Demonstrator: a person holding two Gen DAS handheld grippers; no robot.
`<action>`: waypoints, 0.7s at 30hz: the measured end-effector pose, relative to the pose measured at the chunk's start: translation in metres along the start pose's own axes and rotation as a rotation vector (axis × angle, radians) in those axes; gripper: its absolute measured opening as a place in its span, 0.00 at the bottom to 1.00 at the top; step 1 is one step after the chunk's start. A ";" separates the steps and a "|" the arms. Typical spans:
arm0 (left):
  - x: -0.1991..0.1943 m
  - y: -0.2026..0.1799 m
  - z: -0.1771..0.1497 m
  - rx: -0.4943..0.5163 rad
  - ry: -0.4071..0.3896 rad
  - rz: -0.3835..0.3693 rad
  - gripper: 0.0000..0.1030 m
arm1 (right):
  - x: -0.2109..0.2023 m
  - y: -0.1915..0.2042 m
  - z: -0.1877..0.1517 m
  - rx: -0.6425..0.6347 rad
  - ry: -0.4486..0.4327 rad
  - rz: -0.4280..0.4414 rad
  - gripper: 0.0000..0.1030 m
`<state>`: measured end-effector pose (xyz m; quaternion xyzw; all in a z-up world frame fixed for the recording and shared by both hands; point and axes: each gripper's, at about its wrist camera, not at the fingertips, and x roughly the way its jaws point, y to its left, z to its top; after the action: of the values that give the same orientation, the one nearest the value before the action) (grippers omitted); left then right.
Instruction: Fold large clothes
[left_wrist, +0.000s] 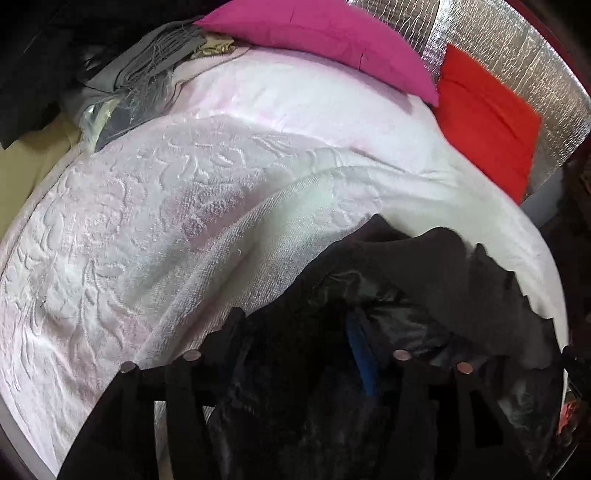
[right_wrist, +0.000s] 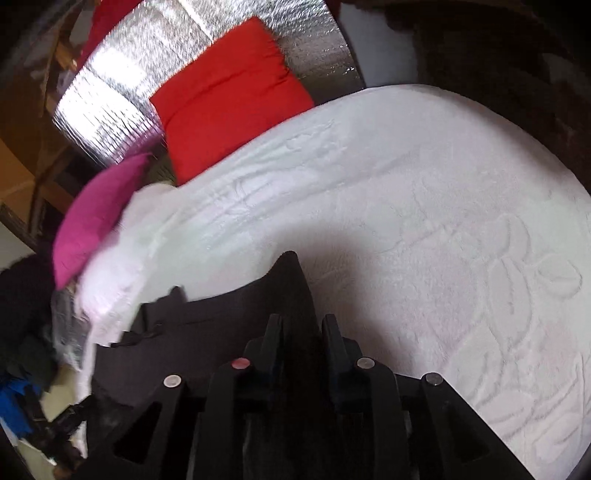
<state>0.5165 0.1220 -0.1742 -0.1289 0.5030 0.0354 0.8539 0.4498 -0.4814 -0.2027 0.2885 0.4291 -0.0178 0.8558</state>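
Left gripper (left_wrist: 295, 332) low over the near edge of the white bedspread (left_wrist: 147, 229), buried in a heap of dark garment (left_wrist: 424, 266), fingertips hidden in cloth, so spread or pinching cannot be told; grey fringed cloth (left_wrist: 147, 62), pink cushion (left_wrist: 332, 33) and red cushion (left_wrist: 487, 122) well beyond. Right gripper (right_wrist: 301, 328) narrowed onto a raised ridge of the same dark garment (right_wrist: 236, 321), pinching that fold. Soft, limp and probably fairly heavy with a slick lining: best taken at hem, shoulder seam or corner, not mid-panel
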 end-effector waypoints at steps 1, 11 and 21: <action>-0.005 0.000 0.000 0.003 -0.008 0.001 0.62 | -0.011 -0.003 -0.004 0.009 -0.009 0.013 0.36; -0.032 0.012 -0.017 0.053 -0.027 0.058 0.67 | -0.077 -0.026 -0.057 0.017 -0.055 -0.021 0.85; -0.003 0.027 -0.034 0.073 0.024 0.181 0.80 | -0.042 -0.019 -0.098 -0.078 0.083 -0.176 0.65</action>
<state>0.4810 0.1398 -0.1925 -0.0523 0.5239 0.0924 0.8451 0.3472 -0.4564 -0.2256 0.2167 0.4882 -0.0644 0.8429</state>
